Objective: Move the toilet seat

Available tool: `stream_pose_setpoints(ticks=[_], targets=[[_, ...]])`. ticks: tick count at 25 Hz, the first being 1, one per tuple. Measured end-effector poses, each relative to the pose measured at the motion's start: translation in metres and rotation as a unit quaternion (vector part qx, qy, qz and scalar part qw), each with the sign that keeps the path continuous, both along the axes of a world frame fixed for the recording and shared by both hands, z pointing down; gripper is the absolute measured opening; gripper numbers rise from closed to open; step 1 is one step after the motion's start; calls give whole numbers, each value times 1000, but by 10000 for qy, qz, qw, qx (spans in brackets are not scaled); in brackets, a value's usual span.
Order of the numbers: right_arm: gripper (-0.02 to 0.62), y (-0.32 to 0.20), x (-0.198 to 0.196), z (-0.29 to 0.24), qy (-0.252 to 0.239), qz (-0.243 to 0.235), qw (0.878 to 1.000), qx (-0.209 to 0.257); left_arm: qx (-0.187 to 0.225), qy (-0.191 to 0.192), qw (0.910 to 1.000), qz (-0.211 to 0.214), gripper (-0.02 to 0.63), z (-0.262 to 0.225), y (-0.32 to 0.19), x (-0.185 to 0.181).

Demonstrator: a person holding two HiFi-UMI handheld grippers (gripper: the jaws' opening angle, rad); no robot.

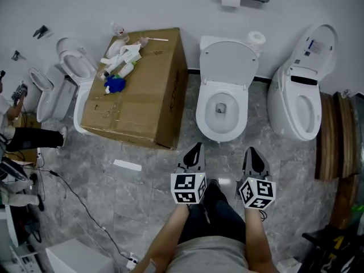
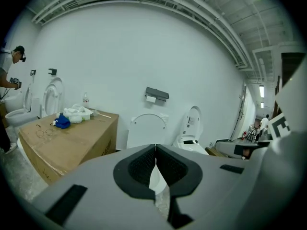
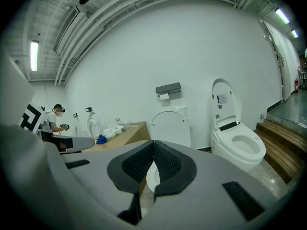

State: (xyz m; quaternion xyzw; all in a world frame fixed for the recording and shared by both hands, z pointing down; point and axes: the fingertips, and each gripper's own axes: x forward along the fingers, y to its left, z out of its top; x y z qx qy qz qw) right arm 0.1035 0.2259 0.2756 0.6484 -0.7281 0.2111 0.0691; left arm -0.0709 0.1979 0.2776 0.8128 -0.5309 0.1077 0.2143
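A white toilet stands against the far wall in the head view, its lid raised against the tank. My left gripper and right gripper hover side by side just short of the bowl's front, both shut with nothing between the jaws. From the left gripper view, the raised lid shows ahead over that gripper's closed pads. The right gripper view has the same lid straight beyond that gripper's closed pads. I cannot tell the seat ring apart from the bowl rim.
A large cardboard box carrying bottles and a blue item sits left of the toilet. A smart toilet with its lid up stands to the right, with wooden steps beyond. More toilets and a person are at far left.
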Motion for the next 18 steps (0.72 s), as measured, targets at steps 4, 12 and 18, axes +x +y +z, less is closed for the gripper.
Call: stream_pose_setpoints(ticks=[4,12,18], targets=[[15,-20,8,4,-9,-77,10000,-22,3,81,9999,-90,16,2,-19,9],[15,-43,17,9,11,-172,9998,-72,-131,111,9996,-206,16,11,-34,15],[15,-63,11,16,-21,-188,9997,-123,-235,101,9993,-283,17,21,-58,5]])
